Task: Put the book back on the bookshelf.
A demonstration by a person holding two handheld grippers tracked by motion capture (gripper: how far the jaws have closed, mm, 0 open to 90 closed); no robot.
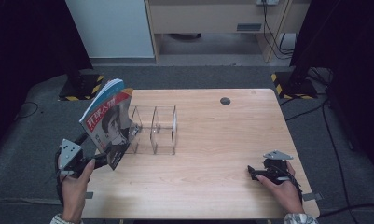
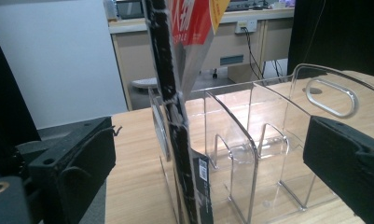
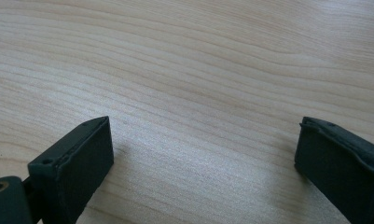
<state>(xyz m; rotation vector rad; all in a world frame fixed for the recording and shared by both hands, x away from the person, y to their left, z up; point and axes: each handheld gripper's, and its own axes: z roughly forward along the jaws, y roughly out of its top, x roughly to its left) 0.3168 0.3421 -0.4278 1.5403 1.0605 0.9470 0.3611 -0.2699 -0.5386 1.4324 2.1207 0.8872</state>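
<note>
A magazine (image 1: 106,120) with a red and black cover stands tilted at the left end of a clear plastic file rack (image 1: 162,130), its lower edge down by the rack's leftmost slot. My left gripper (image 1: 99,161) sits just in front of the magazine's bottom corner. In the left gripper view the jaws stand wide apart, with the magazine's spine (image 2: 174,116) between them and touching neither; the rack's dividers (image 2: 250,140) lie beyond. My left gripper (image 2: 212,163) is open. My right gripper (image 1: 253,173) rests low at the table's near right, open (image 3: 203,158) over bare wood.
The wooden table (image 1: 222,140) has a round cable hole (image 1: 225,101) near its far edge. Black stands with yellow-striped bases (image 1: 82,86) flank the far corners. A cabinet and cables (image 1: 273,28) lie behind.
</note>
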